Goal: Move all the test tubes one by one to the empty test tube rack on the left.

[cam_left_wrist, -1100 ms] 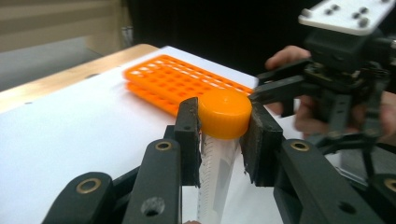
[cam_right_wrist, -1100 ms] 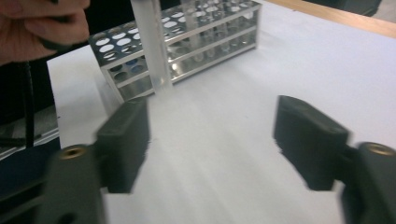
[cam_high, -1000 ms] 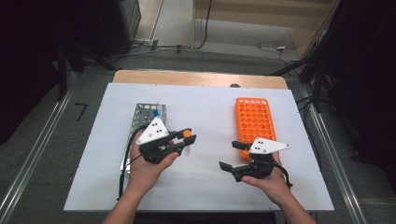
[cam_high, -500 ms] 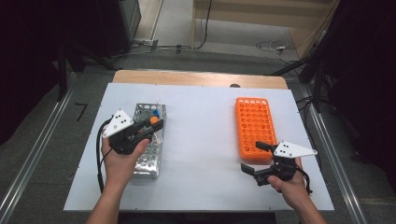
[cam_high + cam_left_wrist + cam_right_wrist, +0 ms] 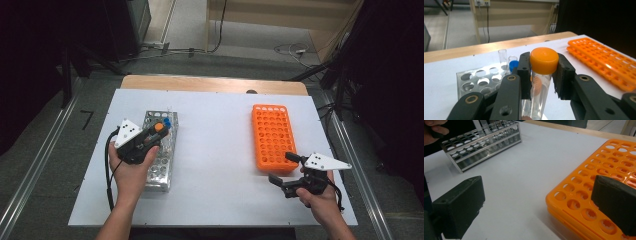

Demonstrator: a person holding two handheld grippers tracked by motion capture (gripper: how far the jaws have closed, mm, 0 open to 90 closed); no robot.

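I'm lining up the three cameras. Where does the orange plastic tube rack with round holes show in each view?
High view: the orange plastic tube rack lies right of centre on the white table.
Left gripper view: at the right edge, past the jaws.
Right gripper view: lower right, its corner partly behind the right jaw.
Shared landmark: the silver metal tube rack, across the table from it.

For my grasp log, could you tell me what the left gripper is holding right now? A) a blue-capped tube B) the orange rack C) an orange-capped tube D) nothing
C: in the left gripper view, the left gripper is clamped on the clear orange-capped tube, just below its cap.
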